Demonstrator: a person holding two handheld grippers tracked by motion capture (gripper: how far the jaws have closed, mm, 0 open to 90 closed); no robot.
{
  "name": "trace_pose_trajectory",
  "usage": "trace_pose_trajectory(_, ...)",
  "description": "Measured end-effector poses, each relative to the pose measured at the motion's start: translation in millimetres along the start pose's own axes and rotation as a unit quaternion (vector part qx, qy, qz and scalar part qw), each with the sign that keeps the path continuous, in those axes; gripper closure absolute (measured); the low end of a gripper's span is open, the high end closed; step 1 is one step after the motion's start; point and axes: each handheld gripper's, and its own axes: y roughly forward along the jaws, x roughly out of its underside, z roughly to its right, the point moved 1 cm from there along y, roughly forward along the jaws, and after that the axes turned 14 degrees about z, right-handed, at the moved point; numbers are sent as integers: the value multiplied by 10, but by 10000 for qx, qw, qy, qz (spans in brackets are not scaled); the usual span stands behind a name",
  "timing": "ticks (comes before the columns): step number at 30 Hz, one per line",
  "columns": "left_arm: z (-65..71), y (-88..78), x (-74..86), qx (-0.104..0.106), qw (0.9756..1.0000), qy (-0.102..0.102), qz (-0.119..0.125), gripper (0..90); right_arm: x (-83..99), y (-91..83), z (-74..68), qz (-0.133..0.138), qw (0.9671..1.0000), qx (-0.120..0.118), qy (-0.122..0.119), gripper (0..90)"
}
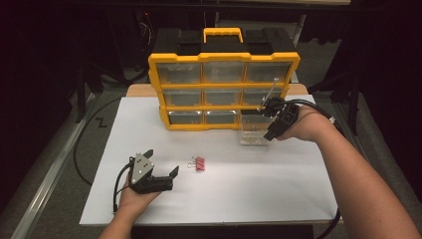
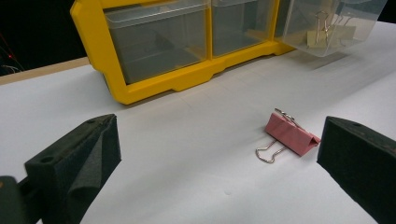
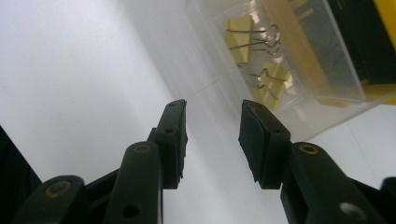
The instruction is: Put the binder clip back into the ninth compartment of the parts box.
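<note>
Open white tabletop [image 1: 239, 194] around pink binder clip [image 1: 199, 164]; approach free from all sides. Far edge blocked by yellow drawer cabinet [image 1: 224, 92]; pulled-out clear drawer [image 1: 254, 135] juts forward at right.

A pink binder clip [image 1: 199, 164] with its wire handles folded out is lying on the white table [image 1: 249, 184]. A clear drawer [image 1: 253, 134], pulled from the yellow organizer [image 1: 224, 89], is holding yellow binder clips [image 3: 261, 70].
</note>
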Motion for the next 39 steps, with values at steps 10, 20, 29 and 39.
trace_pose_trajectory(10, -1, -1, 0, -4, 10000, 13, -5, 3, 61, 65, -165, 9, 9999, -92, -53, 603)
trace_pose_trajectory(20, -4, -1, -1, -17, 10000, 15, 11, 3, 96, 236, -325, -19, 9996, -216, -194, 538)
trace_pose_trajectory(29, -7, -5, -3, -23, 10000, 21, 8, 3, 133, 468, -455, -102, 9987, -384, -308, 487)
trace_pose_trajectory(39, -5, -4, -3, -19, 10000, 25, 12, 3, 174, 797, -609, -184, 9971, -603, -425, 403)
